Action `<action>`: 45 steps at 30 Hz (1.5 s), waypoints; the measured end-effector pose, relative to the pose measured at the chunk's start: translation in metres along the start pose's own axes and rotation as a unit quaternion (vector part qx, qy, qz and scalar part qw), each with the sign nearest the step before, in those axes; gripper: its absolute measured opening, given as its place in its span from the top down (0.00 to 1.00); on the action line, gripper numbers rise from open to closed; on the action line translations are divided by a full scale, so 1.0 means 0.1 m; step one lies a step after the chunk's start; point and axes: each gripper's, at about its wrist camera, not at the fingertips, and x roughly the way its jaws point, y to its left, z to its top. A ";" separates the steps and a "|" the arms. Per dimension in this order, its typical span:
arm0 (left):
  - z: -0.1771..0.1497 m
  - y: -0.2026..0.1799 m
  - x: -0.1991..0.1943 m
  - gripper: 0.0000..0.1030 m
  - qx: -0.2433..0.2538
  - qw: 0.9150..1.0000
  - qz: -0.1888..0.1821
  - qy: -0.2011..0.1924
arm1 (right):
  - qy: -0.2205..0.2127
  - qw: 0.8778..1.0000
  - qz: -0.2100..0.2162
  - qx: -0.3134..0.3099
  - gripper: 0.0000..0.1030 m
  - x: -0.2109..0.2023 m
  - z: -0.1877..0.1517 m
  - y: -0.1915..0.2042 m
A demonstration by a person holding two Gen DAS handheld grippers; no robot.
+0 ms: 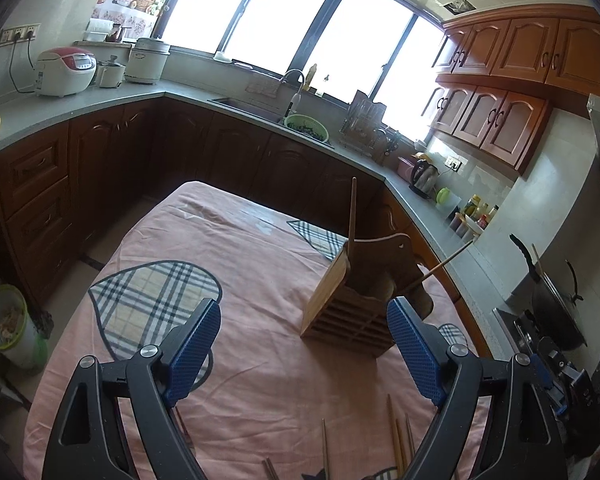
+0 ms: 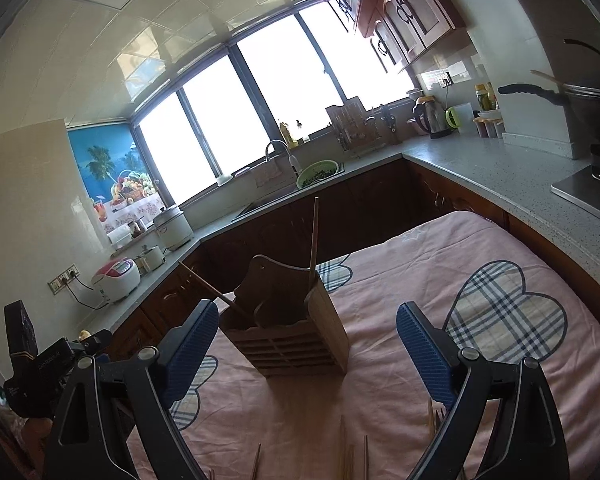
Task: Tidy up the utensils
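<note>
Your left claw is wide open and holds nothing. Your right claw is also wide open and holds nothing. The wooden utensil holder stands on the pink cloth of the surface, just ahead of both claws. Two chopsticks lean inside it. More loose chopsticks lie on the cloth near you.

Right gripper spread wide above the pink tablecloth

Wooden utensil holder stands ahead (two chopsticks inside).
</note>
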 end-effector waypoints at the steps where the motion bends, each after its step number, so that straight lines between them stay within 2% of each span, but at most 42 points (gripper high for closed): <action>1: -0.04 0.01 -0.05 0.17 -0.001 1.000 0.000 0.004 | 0.003 1.000 -0.001 -0.001 0.10 -0.04 -0.04 0.00; 13: -0.35 0.03 -0.40 0.17 -0.002 0.998 0.014 0.056 | 0.041 0.999 -0.021 -0.007 0.10 -0.36 -0.48 -0.09; 24: -0.45 -0.15 -0.38 0.18 0.021 0.994 0.028 0.100 | 0.075 0.996 -0.033 -0.020 0.10 -0.37 -0.71 -0.11; 38: -0.54 -0.41 0.09 0.18 0.064 0.985 0.046 0.156 | 0.121 0.991 -0.038 -0.032 0.13 -0.11 -0.84 -0.12; 43: -0.57 -0.46 0.32 0.20 0.073 0.980 0.050 0.177 | 0.139 0.989 -0.041 -0.029 0.22 0.02 -0.88 -0.17; 45: -0.59 -0.48 0.41 0.22 0.076 0.979 0.052 0.184 | 0.149 0.987 -0.044 -0.028 0.29 0.08 -0.90 -0.19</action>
